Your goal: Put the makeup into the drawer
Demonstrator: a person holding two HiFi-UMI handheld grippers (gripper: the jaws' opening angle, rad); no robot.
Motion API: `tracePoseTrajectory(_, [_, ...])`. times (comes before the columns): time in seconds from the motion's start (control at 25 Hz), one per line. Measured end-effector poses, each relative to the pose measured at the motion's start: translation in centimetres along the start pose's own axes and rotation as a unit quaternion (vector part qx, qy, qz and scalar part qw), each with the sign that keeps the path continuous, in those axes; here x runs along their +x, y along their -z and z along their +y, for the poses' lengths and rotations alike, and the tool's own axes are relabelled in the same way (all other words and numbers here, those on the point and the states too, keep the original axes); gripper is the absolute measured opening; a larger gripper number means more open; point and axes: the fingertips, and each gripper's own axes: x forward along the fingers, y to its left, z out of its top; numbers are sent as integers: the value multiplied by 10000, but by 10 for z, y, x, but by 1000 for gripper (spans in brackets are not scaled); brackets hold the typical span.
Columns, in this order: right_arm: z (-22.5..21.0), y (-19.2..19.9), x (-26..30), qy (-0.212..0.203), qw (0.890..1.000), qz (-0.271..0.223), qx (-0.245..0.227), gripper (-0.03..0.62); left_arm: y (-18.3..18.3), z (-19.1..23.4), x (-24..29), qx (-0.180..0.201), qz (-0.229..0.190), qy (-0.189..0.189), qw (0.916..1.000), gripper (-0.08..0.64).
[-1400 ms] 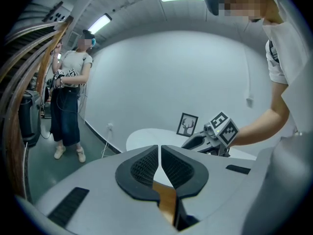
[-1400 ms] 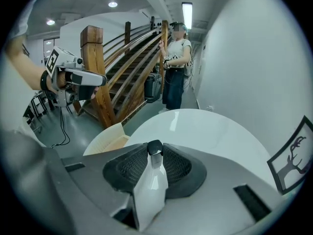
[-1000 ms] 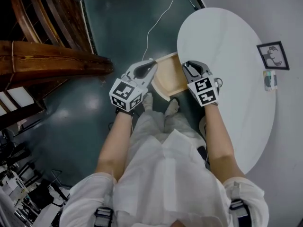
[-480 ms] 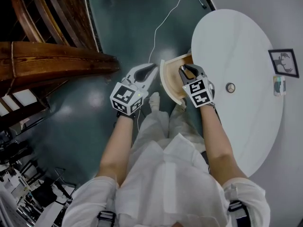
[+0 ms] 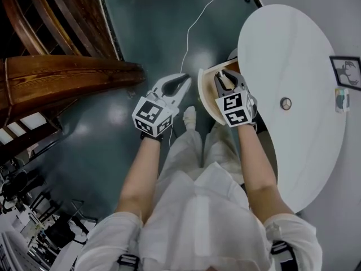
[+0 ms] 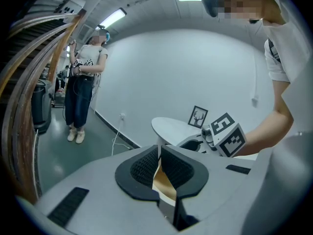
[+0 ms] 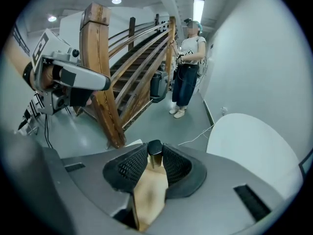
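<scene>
My right gripper (image 5: 226,82) is shut on a small makeup tube (image 7: 154,151) with a black cap and a gold body. It hangs over the open pale wooden drawer (image 5: 206,97) that juts out from under the white round table (image 5: 293,55). The drawer's tan inside shows below the jaws in the right gripper view. My left gripper (image 5: 179,87) is just left of the drawer's curved front, apart from it, its jaws shut with nothing held. In the left gripper view the pads (image 6: 146,165) meet at the tips, and the right gripper (image 6: 222,136) shows beyond them.
On the table are a small round object (image 5: 286,103), a framed picture (image 5: 346,72) and a small box (image 5: 340,99). A wooden staircase (image 5: 67,75) runs along the left. A white cable (image 5: 194,33) trails over the dark floor. A person (image 7: 188,65) stands further off.
Both grippers have sunk and shifted toward the drawer. The right one, still holding the tube, went from the drawer's edge to over its inside. The left one came nearer the drawer front.
</scene>
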Motion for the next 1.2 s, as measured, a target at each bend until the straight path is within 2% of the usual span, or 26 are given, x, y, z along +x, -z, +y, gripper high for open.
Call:
tracePoseTrajectory(0.28, [8, 29, 13, -2, 9987, 212, 472, 94, 6, 6, 3, -11, 37, 127, 9999, 18])
tracePoseTrajectory(0.52, [24, 58, 44, -379, 9973, 395, 499, 94, 17, 14, 11, 5, 112, 200, 9997, 18])
tracePoseTrajectory(0.76, [31, 83, 72, -576, 9953, 571, 529, 94, 30, 22, 18, 10, 197, 275, 9994, 18])
tracePoseTrajectory(1.2, [27, 109, 113, -903, 9920, 860, -199, 94, 40, 33, 35, 8, 223, 291, 9993, 18])
